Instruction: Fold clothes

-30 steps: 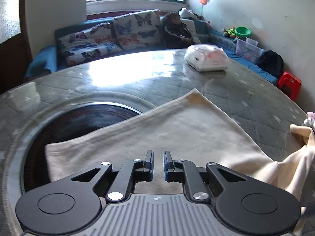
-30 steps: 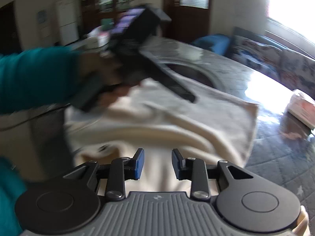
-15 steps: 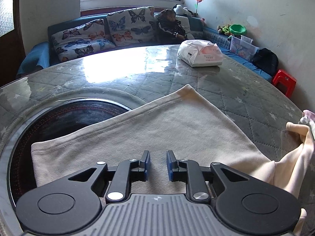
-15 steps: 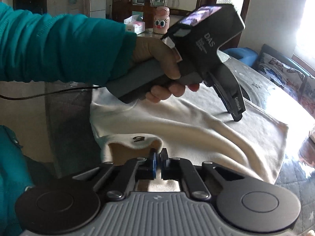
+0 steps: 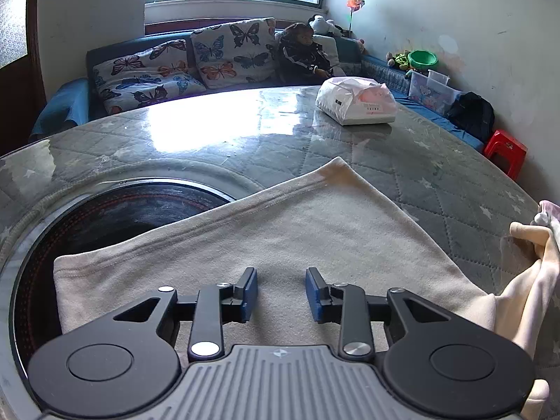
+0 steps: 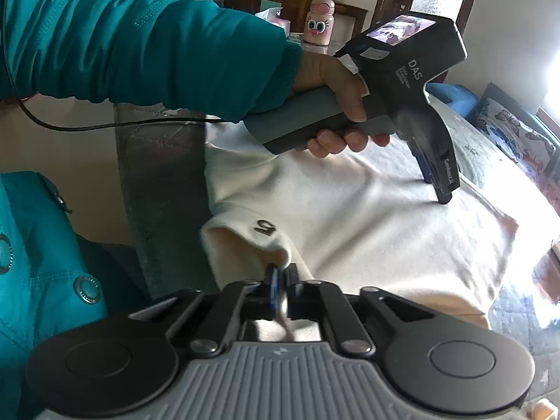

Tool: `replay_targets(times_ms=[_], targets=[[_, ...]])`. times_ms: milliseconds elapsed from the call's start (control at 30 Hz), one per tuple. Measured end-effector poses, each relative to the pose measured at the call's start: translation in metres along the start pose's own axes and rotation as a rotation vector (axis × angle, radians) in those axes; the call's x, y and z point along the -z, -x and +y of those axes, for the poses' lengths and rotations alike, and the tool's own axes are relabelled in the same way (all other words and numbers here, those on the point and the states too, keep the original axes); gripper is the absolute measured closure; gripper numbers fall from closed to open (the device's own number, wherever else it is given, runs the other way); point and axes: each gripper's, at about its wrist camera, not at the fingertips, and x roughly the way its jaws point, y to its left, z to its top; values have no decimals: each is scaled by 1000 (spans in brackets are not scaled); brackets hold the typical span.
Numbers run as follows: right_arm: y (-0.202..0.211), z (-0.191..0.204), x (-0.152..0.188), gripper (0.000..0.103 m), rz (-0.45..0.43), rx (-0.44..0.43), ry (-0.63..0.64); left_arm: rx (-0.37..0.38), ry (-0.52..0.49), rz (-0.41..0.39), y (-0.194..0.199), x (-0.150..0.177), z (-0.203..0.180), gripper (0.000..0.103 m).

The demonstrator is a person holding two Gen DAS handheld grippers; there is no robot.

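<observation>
A cream garment (image 5: 315, 231) lies spread on the round table, partly over its dark centre disc. My left gripper (image 5: 281, 294) is open just above the cloth, nothing between its fingers. It also shows in the right wrist view (image 6: 442, 189), tips down on the garment (image 6: 367, 224). My right gripper (image 6: 282, 280) is shut on a fold of the garment's near edge beside a small dark "5" mark (image 6: 265, 228). A lifted cream sleeve (image 5: 532, 269) hangs at the right of the left wrist view.
A white plastic bag (image 5: 357, 99) lies on the far side of the table (image 5: 437, 175). The dark round centre disc (image 5: 115, 213) is at the left. A sofa with butterfly cushions (image 5: 182, 66) and a red stool (image 5: 505, 150) stand beyond. A pink bottle (image 6: 318, 22) stands behind.
My right gripper closed on the garment's near edge. My left gripper opened wider and lowered its tips onto the cloth.
</observation>
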Motion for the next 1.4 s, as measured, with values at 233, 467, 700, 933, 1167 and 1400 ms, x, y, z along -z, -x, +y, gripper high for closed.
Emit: replay_targets(times_ms=[233,467,700,933,1167,1400], targets=[[27,-16,4,93,-42,-41,-146,-12,40,-43,37,14,-1,65],[33,-46,20,92,-58,101,-306,46,-37,-91,88,55,-34,66],[29,-51,43,91,-1,126,-361,137,-162,-85,109,98,-78,68],[60,-66,52,84,-58,218,-451,190,-242,-41,108,114,-97,69],[75,-126,68,73,-51,546,-548,220,-252,-109,120,98,-106,67],[59,-174,91,73,75,643,-612,261,-264,-94,103,90,-127,65]])
